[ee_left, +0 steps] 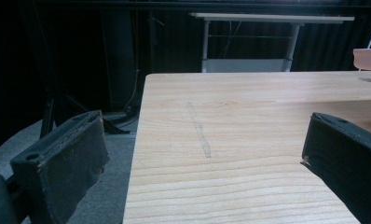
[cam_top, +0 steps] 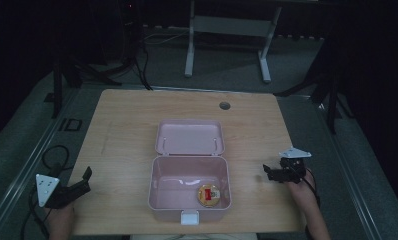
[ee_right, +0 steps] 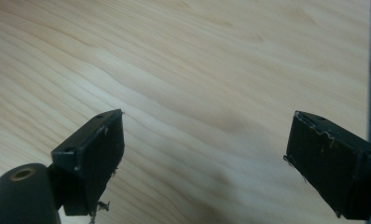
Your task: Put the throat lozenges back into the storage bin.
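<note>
- High view: a pink box is seen at the centre of the wooden table, slightly below the middle of the frame, with its lid laid open flat behind it.
- A small round tin with a yellow and red label is seen lying inside the box, toward its lower right corner, close to the front wall.
- A white latch is seen at the middle of the box's front edge.
- The left gripper is held at the lower left of the frame, over the table's edge, well apart from the box; its jaws are spread wide and hold nothing.
- The right gripper is held at the lower right, near the box but not touching it; nothing is held.
- Left gripper view: the jaws are seen wide apart at the lower left and lower right, with bare table top between them. A pink edge of the box is seen at the upper right.
- Right gripper view: the jaws are seen wide apart over bare wood; nothing is gripped.
</note>
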`<state>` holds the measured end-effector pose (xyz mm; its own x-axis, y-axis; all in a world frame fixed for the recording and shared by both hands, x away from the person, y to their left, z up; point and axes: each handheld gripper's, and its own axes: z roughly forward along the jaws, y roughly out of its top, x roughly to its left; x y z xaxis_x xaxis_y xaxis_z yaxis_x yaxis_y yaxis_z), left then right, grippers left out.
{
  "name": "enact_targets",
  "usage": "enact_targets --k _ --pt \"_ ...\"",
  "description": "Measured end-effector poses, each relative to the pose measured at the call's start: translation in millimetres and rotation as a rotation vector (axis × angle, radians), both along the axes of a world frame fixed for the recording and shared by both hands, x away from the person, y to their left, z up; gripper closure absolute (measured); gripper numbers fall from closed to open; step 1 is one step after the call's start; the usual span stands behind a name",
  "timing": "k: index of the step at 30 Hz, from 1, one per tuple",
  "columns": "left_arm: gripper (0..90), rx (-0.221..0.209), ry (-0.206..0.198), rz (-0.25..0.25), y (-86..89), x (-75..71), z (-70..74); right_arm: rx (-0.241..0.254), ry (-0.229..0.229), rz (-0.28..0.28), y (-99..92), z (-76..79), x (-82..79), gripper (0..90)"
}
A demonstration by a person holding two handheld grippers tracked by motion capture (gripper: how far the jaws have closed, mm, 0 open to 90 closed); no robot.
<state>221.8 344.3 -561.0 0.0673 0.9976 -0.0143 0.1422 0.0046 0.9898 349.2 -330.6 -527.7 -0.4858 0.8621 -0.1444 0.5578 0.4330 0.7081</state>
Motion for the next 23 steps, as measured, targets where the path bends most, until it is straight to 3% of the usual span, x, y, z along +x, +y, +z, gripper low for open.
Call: enact_targets --k 1,7,12,13,23 --pt "0.4 0.0 0.0 0.0 0.0 0.0 0.0 -0.01 -0.009 -0.046 -5.8 -3.8 -2.1 11.0" --pt "0.4 0.002 0.002 0.0 -0.2 0.2 0.1 0.027 -0.008 -0.135 -21.8 -13.9 -6.4 11.0" --pt "0.4 0.001 0.003 0.0 -0.1 0.4 0.1 0.047 -0.021 -0.184 -28.8 -18.2 -9.1 11.0" --pt "0.4 0.001 0.004 -0.001 0.0 0.5 0.1 0.072 -0.017 -0.182 -33.3 -19.3 -8.7 11.0" --pt "0.4 0.001 0.007 -0.002 0.1 0.6 0.2 0.059 -0.074 -0.29 -41.9 -21.1 -8.1 11.0"
